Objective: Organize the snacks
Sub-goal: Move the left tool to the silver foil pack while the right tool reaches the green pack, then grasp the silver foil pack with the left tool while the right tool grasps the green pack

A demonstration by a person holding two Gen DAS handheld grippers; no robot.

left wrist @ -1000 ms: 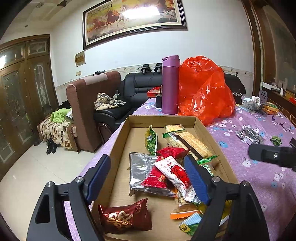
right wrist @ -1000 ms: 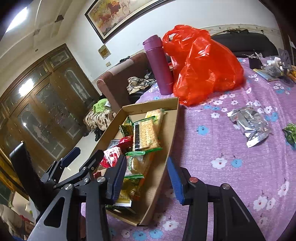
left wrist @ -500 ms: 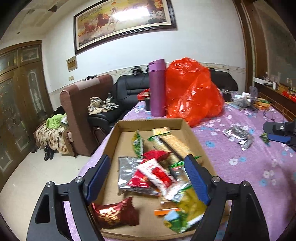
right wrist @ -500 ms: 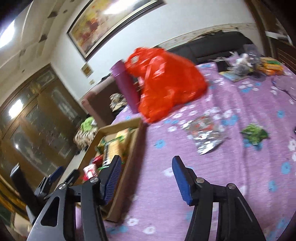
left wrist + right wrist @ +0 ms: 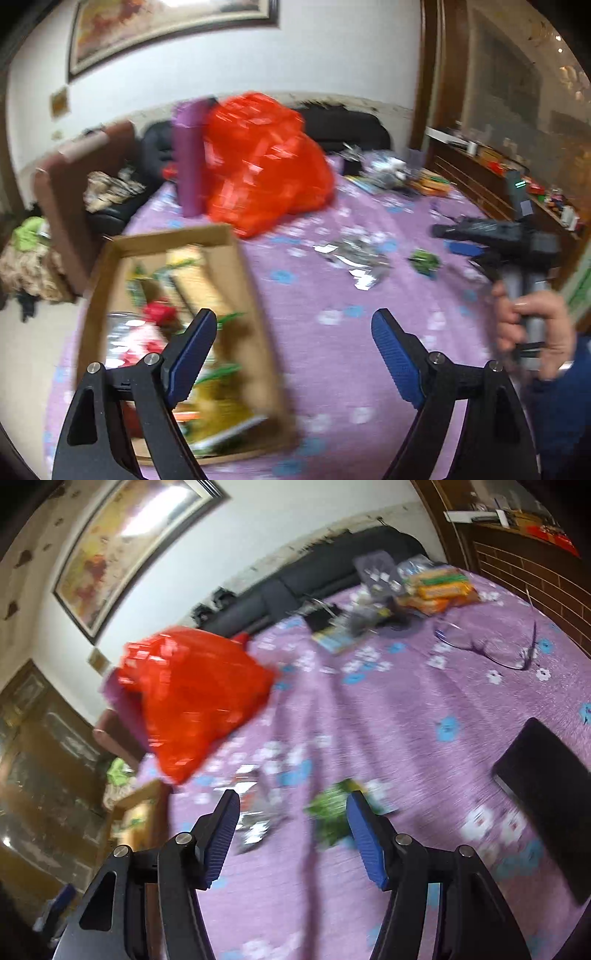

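Both tongs are empty: the left gripper (image 5: 291,334) gapes wide, having just opened a little further, over the purple flowered tablecloth (image 5: 332,288) beside the cardboard box (image 5: 255,306) of snacks, while the right gripper (image 5: 291,818) stands half-spread, just opened wider. Ahead of it lie a crinkled silver packet (image 5: 258,812) and a small green packet (image 5: 330,814), both blurred.

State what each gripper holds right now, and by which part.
Nothing is held. The left gripper stands open over the purple flowered tablecloth. The right gripper has just been opening; its jaws are empty, short of the small green snack packet.
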